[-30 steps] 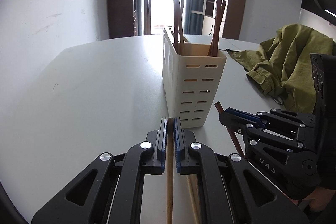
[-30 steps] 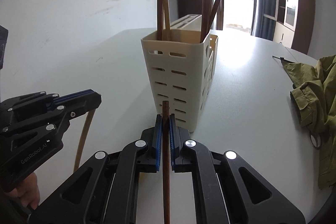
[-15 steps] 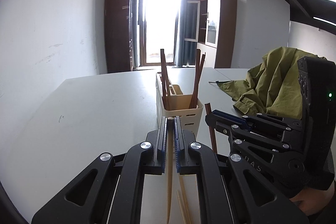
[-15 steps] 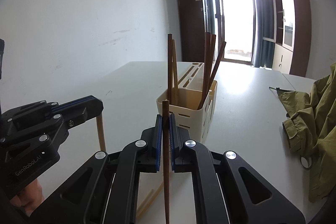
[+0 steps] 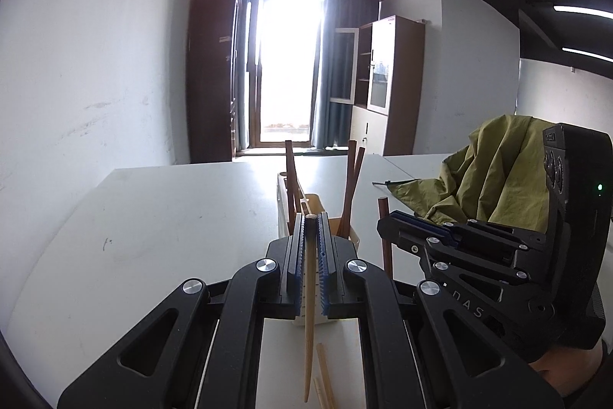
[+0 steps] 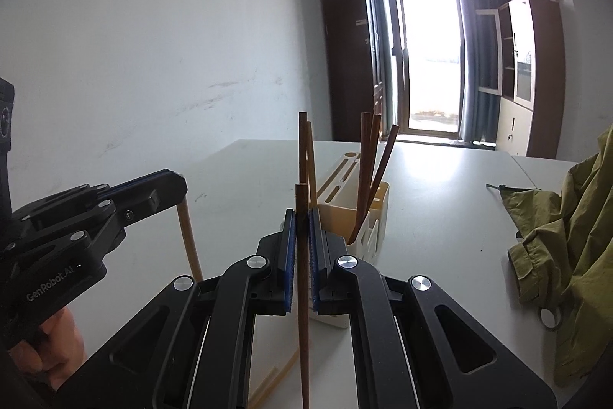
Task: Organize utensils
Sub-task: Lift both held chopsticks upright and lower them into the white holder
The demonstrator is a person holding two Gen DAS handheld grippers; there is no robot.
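Chopsticks: one per gripper, lifted clear of the table.
Left gripper [image 5: 311,217] clamps pale chopstick [image 5: 308,313]; right gripper [image 6: 302,213] clamps dark chopstick [image 6: 302,294]. Both raised since a second ago, now above the holder [image 6: 367,236] mid-table, ready to drop in. Loose sticks [image 5: 325,382] remain below.

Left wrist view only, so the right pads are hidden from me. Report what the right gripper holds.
Observer: The right gripper is shut on a dark chopstick, upright between its pads.
Operator: Place the holder for me.
Observer: The holder sits just beyond those pads, slightly right.
Operator: Count its right-hand sticks.
Observer: Three dark chopsticks lean there.
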